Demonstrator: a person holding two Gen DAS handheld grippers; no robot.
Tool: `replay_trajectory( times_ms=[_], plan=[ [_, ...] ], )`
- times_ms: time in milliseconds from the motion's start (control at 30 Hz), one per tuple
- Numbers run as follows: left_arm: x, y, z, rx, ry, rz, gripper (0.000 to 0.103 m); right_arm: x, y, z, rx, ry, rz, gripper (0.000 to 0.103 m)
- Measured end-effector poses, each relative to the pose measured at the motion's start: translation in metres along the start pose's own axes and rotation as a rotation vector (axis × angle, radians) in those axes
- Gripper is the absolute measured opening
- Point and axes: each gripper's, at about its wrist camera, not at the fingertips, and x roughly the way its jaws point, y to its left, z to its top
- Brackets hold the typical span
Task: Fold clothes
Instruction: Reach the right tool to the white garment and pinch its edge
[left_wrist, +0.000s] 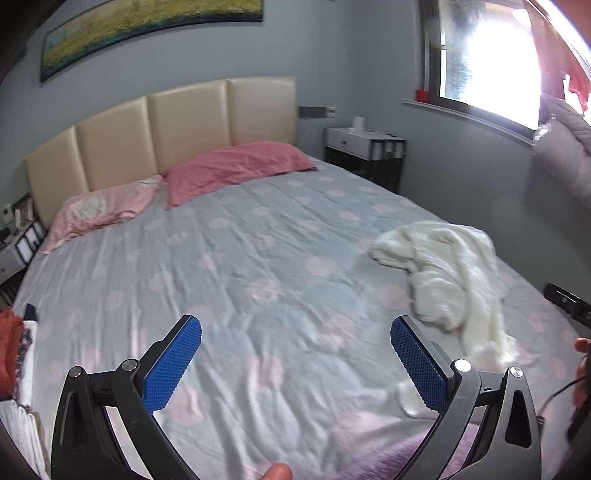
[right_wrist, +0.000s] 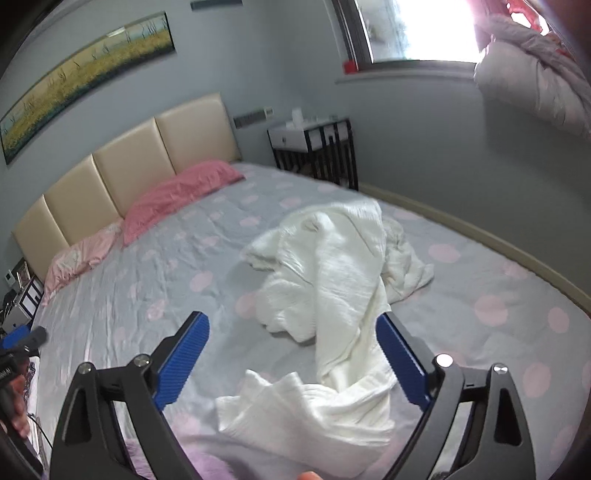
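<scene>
A crumpled white garment (right_wrist: 328, 280) lies in a heap on the grey bedspread with pink dots (right_wrist: 155, 266). In the right wrist view my right gripper (right_wrist: 291, 325) hangs above its near end, jaws wide open, blue pads (right_wrist: 183, 356) clear of the cloth. In the left wrist view the same white garment (left_wrist: 454, 273) sits to the right of my left gripper (left_wrist: 295, 332), which is open over bare bedspread (left_wrist: 240, 266) with nothing between its fingers. Part of the other gripper (left_wrist: 567, 302) shows at the right edge.
Two pink pillows (left_wrist: 236, 166) lie against the beige headboard (left_wrist: 155, 129). A nightstand (left_wrist: 364, 146) stands at the far right under a window (left_wrist: 491, 62). Stacked clothes (left_wrist: 14, 362) sit at the bed's left edge. A lilac cloth (right_wrist: 199, 461) lies at the near edge.
</scene>
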Motion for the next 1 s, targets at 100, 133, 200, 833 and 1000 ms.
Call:
replay_trajectory(
  times_ms=[100,133,200,833,1000],
  plan=[
    [0.028,0.020,0.000,-0.001,0.043,-0.002,0.103,0.047,-0.023,0.006,0.008,0.111,-0.060,0.084],
    [0.039,0.025,-0.002,0.003,0.075,-0.008,0.103,0.063,-0.030,0.007,0.010,0.146,-0.069,0.084],
    [0.063,0.036,-0.009,-0.006,0.137,-0.023,0.103,0.094,-0.043,0.008,0.021,0.206,-0.073,0.084],
    [0.181,0.080,-0.042,-0.174,0.353,-0.048,0.103,0.226,-0.106,0.080,0.181,0.313,-0.129,0.007],
    [0.161,0.099,-0.040,-0.185,0.332,-0.036,0.103,0.195,-0.055,0.106,0.060,0.245,-0.093,0.004]
  ],
)
